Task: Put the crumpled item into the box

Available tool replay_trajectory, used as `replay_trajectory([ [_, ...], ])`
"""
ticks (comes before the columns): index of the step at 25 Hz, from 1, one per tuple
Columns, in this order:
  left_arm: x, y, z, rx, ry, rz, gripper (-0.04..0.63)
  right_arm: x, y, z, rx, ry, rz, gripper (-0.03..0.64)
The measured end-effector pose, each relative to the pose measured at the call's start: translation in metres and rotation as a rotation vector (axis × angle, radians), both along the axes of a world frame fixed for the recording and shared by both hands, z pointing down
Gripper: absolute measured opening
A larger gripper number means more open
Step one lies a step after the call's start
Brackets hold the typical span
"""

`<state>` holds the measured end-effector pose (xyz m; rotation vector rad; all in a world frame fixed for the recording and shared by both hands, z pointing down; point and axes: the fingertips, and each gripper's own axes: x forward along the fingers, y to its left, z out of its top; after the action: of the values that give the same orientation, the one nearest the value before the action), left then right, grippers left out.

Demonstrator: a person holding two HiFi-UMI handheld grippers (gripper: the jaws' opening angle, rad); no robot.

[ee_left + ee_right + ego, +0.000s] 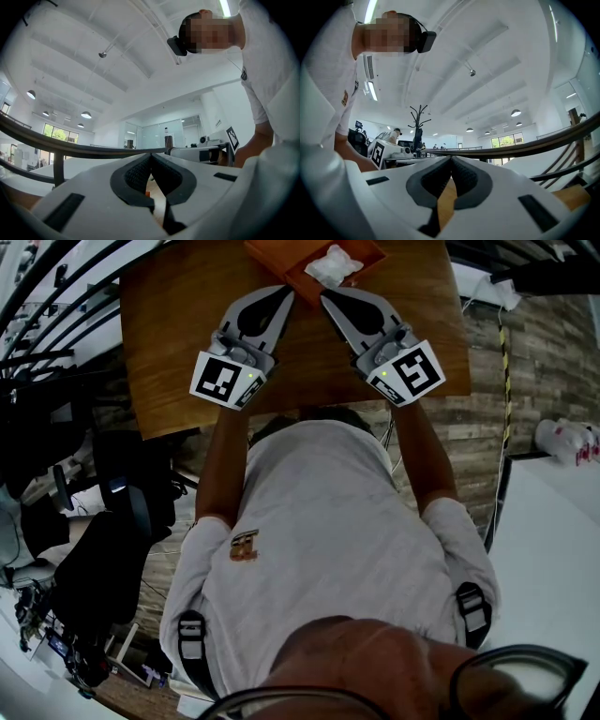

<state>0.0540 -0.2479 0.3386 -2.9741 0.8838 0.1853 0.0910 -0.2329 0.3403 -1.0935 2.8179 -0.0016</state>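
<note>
An orange box (358, 253) stands at the far edge of the wooden table (169, 343), and a crumpled white item (335, 265) lies inside it. My left gripper (287, 291) lies on the table just left of the box, its jaws shut with nothing between them. On the other side, my right gripper (324, 294) points at the box's near corner, shut and empty too. The left gripper view shows its jaw tips (151, 154) pressed together, with a bit of orange low in the gap. The right gripper view shows its tips (451, 157) closed above bare wood.
The table ends just before the person's chest (319, 521). A dark chair (112, 512) and clutter stand at the left. A white surface (553, 549) lies at the right, with a plastic bottle (567, 439) beyond it. Dark rails (56, 296) run at the upper left.
</note>
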Motion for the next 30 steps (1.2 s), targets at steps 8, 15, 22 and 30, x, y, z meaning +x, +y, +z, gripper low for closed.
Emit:
replay_trajectory([
  [8,0.004,0.008,0.001,0.006,0.001,0.018,0.020,-0.006,0.008,0.002,0.018,0.037,0.006,0.032],
  [15,0.001,0.012,0.000,0.010,-0.003,0.017,0.020,-0.011,0.012,0.003,0.015,0.047,0.000,0.032],
  [22,0.001,0.016,-0.002,0.016,-0.006,0.023,0.020,-0.013,0.015,0.003,0.013,0.060,-0.006,0.032],
  [30,0.003,0.020,-0.002,0.018,-0.011,0.027,0.020,-0.011,0.019,0.005,0.010,0.065,-0.010,0.032],
])
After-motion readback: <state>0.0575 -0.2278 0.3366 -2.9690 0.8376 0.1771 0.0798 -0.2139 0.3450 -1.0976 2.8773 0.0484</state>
